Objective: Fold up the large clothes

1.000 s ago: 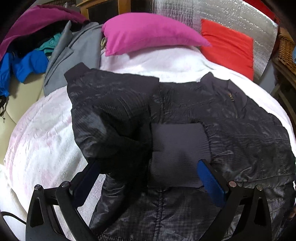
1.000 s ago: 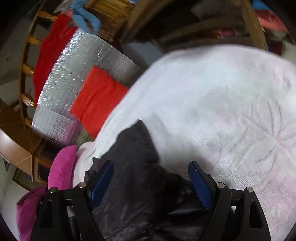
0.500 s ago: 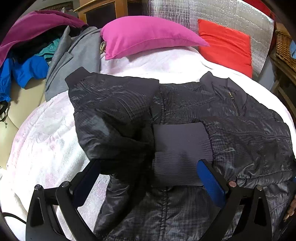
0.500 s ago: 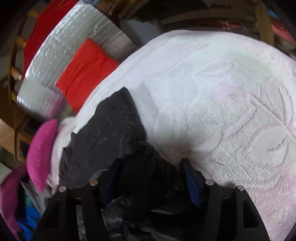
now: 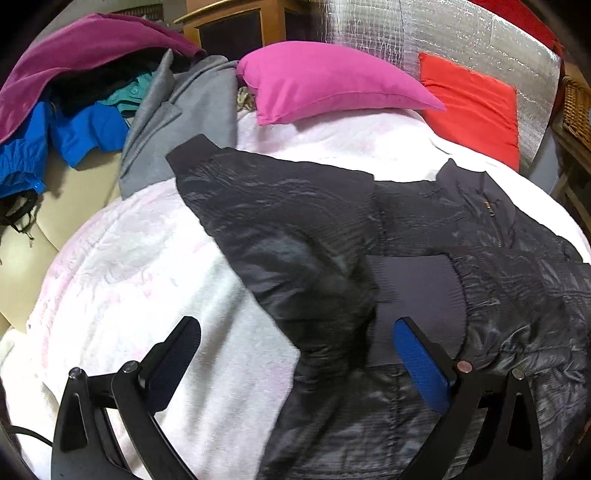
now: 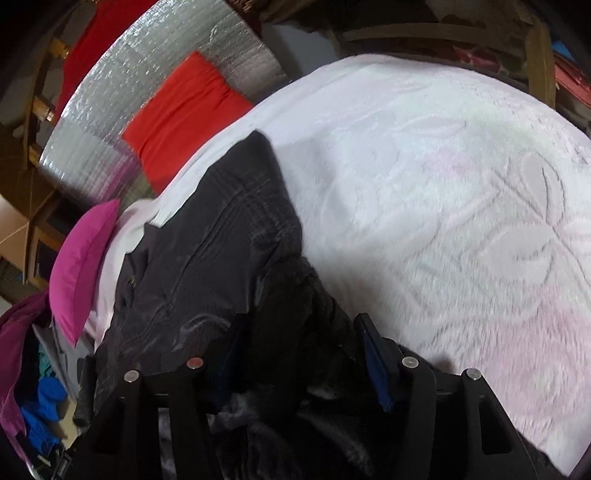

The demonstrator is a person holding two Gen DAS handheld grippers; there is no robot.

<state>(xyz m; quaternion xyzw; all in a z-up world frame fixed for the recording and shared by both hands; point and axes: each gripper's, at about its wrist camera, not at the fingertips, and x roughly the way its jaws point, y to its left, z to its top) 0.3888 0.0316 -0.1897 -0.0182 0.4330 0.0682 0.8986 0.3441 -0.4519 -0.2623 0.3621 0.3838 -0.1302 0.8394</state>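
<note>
A large black quilted jacket lies spread on a white bedspread, one sleeve folded across its front with the ribbed cuff on top. My left gripper hovers open over the jacket's left edge, one finger above the bedspread, the other above the cuff. In the right wrist view a bunched fold at the jacket's right side fills the gap of my right gripper. Its jaws are closing, and both pads touch the cloth.
A pink pillow and a red cushion lean at the head of the bed against a silver foil panel. A grey coat and a heap of blue and purple clothes lie at the far left.
My right gripper has rolled, dropped onto the jacket's edge and narrowed around a fold of it. My left gripper has slid left, so more bedspread shows under its left finger.
</note>
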